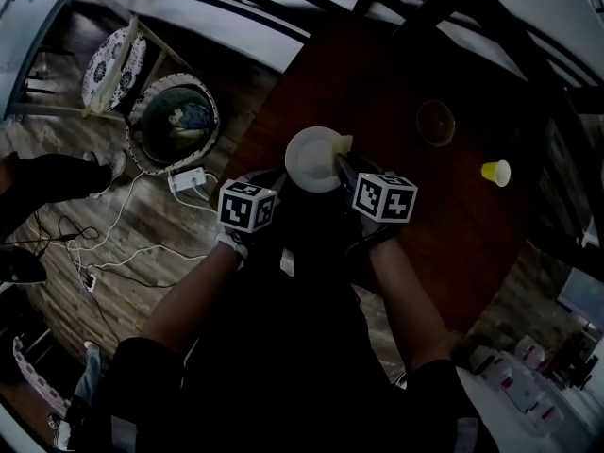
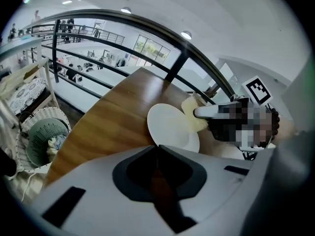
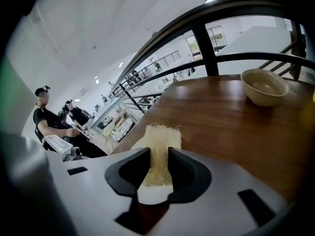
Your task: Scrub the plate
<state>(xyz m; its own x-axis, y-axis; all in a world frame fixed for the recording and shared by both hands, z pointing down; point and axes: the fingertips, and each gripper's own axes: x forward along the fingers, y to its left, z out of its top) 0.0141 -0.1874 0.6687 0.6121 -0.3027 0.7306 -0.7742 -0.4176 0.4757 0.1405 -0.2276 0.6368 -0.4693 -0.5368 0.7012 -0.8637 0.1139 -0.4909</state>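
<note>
A white plate [image 1: 313,159] is over the near left part of the dark round wooden table [image 1: 396,74]. My left gripper [image 1: 283,176] is shut on the plate's near rim; in the left gripper view the plate [image 2: 172,127] rises out of the jaws. My right gripper [image 1: 342,159] is shut on a yellow sponge [image 1: 344,144], which is pressed against the plate's right side. In the right gripper view the fibrous sponge [image 3: 160,151] stands between the jaws, with a bit of the white plate [image 3: 151,195] below it. The left gripper view shows the sponge [image 2: 193,114] against the plate.
A tan bowl [image 1: 435,122] and a small yellow cup [image 1: 495,172] sit on the table's far right; the right gripper view shows the bowl [image 3: 264,86]. On the floor to the left are a wicker basket [image 1: 173,121], a white power strip [image 1: 188,179] and cables. A black railing [image 2: 147,31] runs beyond the table.
</note>
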